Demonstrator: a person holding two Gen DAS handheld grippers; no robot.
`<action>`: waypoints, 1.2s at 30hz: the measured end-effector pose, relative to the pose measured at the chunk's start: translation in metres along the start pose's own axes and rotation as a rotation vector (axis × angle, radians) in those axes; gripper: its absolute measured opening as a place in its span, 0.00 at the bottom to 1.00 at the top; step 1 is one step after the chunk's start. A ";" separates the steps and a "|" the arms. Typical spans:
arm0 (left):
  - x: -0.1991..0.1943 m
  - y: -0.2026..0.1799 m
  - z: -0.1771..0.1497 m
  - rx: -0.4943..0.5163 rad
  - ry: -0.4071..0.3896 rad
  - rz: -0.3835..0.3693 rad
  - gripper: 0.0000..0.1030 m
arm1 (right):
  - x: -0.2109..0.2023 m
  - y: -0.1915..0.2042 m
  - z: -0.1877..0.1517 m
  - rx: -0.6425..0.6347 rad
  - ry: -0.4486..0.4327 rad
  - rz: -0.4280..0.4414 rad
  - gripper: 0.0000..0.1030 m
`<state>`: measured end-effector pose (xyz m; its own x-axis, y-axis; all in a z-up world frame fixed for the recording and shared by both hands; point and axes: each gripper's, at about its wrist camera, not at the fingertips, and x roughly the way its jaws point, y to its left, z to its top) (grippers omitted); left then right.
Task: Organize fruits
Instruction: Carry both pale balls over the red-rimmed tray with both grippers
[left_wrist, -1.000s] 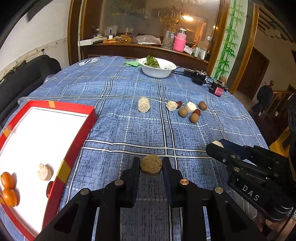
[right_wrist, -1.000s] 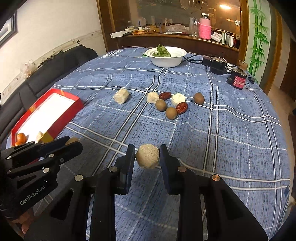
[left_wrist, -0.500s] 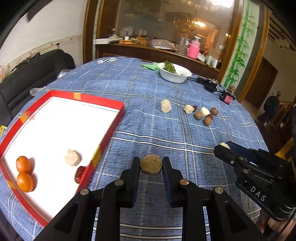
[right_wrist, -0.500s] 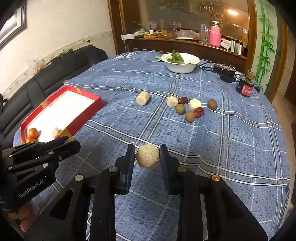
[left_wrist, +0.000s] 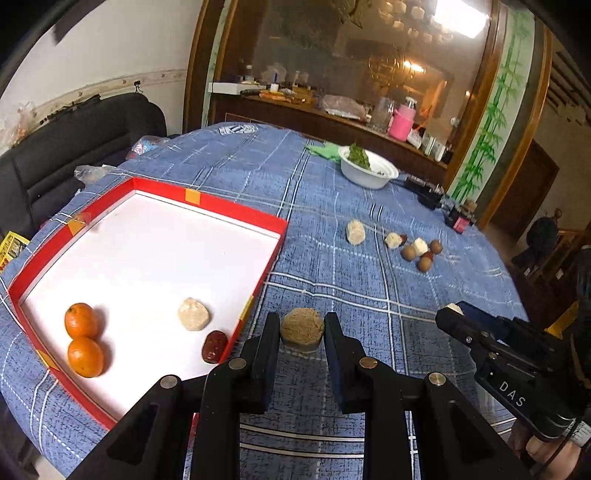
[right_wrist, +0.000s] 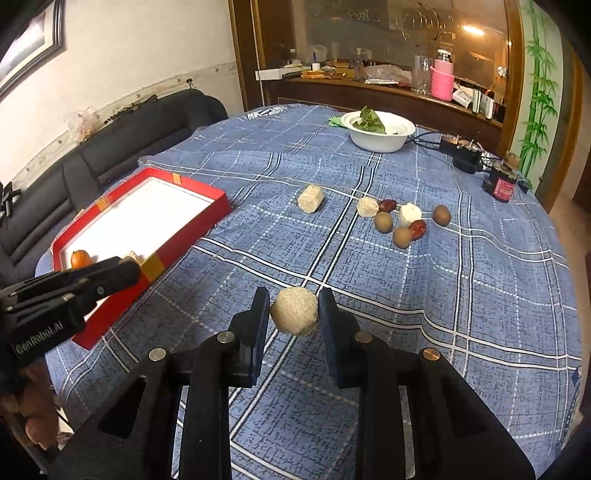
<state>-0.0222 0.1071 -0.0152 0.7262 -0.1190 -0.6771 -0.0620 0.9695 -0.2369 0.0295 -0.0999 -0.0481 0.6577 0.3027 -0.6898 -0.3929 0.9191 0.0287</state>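
Observation:
My left gripper (left_wrist: 302, 332) is shut on a tan round cake (left_wrist: 302, 328), held above the cloth just right of the red tray (left_wrist: 275, 254). The tray holds two oranges (left_wrist: 81, 320), a pale cake (left_wrist: 193, 314) and a red date (left_wrist: 213, 345). My right gripper (right_wrist: 294, 312) is shut on a pale round cake (right_wrist: 294, 311), above the table's near middle. It also shows in the left wrist view (left_wrist: 456, 314). Several loose fruits and cakes (right_wrist: 391, 218) lie further back. The left gripper shows in the right wrist view (right_wrist: 125, 267) by the tray's (right_wrist: 207, 218) near corner.
A white bowl of greens (right_wrist: 378, 129) stands at the back of the blue checked tablecloth (right_wrist: 461, 295). A black adapter (right_wrist: 461, 153) and a small red-labelled jar (right_wrist: 504, 181) sit back right. A black sofa (right_wrist: 110, 147) is on the left.
Both grippers have moved left toward the red tray with their cakes still held. The tray now fills more of the left wrist view, and the loose fruits look farther away.

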 end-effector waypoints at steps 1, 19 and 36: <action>-0.002 0.001 0.000 -0.003 -0.003 -0.003 0.22 | -0.003 0.001 0.000 0.003 -0.008 -0.001 0.25; -0.025 0.047 0.024 -0.053 -0.074 0.056 0.22 | -0.017 0.025 0.006 0.010 -0.060 0.061 0.25; -0.024 0.149 0.035 -0.222 -0.078 0.239 0.22 | 0.028 0.102 0.051 -0.103 -0.045 0.219 0.26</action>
<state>-0.0245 0.2623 -0.0100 0.7227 0.1311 -0.6786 -0.3781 0.8969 -0.2293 0.0405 0.0155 -0.0270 0.5765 0.5052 -0.6422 -0.5912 0.8004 0.0989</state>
